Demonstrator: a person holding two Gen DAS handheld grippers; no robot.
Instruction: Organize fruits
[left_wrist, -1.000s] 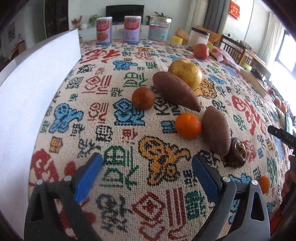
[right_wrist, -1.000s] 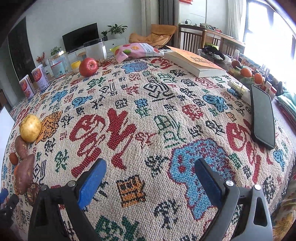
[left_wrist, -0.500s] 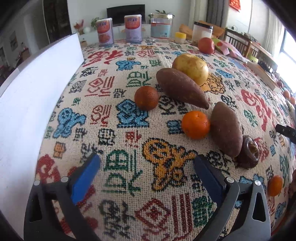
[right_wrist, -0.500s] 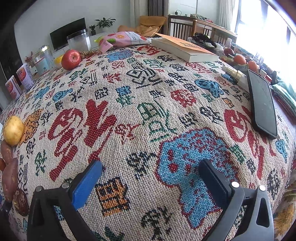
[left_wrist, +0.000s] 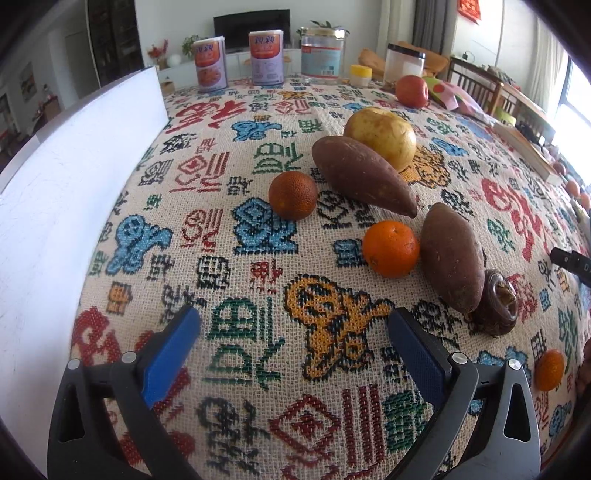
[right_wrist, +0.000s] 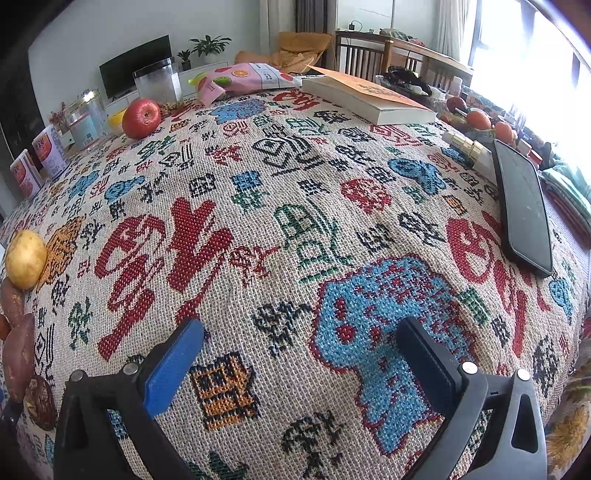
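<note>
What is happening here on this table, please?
A person holds two tools over a patterned tablecloth to organize fruits. The left tool is open, facing an orange, a darker orange and two sweet potatoes. The right tool is open above bare cloth. Nothing is gripped.

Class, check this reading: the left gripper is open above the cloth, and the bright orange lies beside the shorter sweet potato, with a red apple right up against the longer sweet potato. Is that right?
One detail is wrong. In the left wrist view, the fruit against the longer sweet potato is a yellow pear; the red apple sits apart, far back by the jars. The left gripper is open, and the bright orange lies beside the shorter sweet potato.
</note>
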